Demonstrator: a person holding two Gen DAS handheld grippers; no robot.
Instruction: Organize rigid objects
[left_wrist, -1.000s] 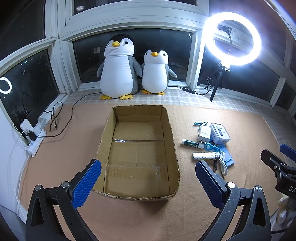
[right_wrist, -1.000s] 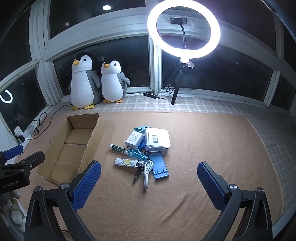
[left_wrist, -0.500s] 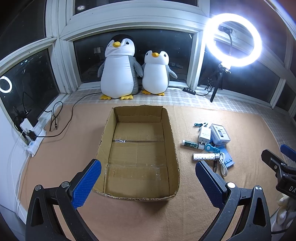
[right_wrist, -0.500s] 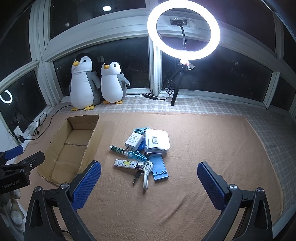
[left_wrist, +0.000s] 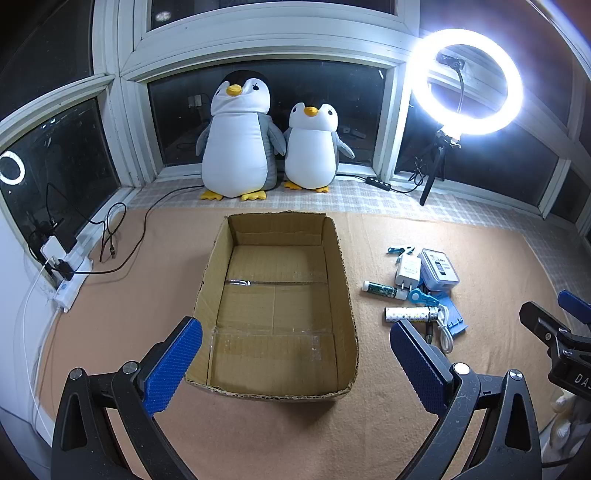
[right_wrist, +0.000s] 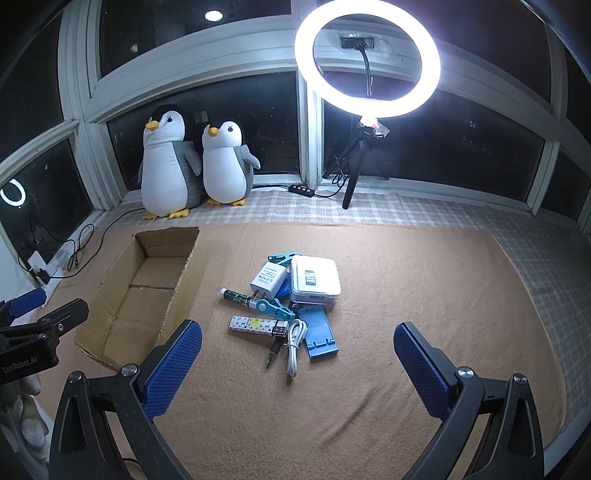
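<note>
Dark windows (right_wrist: 443, 147), lit ring light (right_wrist: 367, 59), 2 plush penguins (left_wrist: 236, 140), tan carpet (right_wrist: 406, 295)

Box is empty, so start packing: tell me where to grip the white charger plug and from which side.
Grip the white charger plug across its two long flat sides with the right gripper, from above. It lies flat, prongs toward the tube; the white box crowds one side.

The cardboard box (left_wrist: 275, 306) lies open on the tan mat (left_wrist: 110, 332), nothing in it. The left gripper (left_wrist: 293, 363) hangs above the box's near edge, its blue pads spread wide with nothing between them. Right of the box sits a small heap: a white charger (left_wrist: 407, 271), a white case (left_wrist: 439, 268), a green tube (left_wrist: 382, 290), a patterned stick (left_wrist: 410, 314), a white cable (left_wrist: 445, 330). Behind the box stand two plush penguins (left_wrist: 266, 144)
</note>
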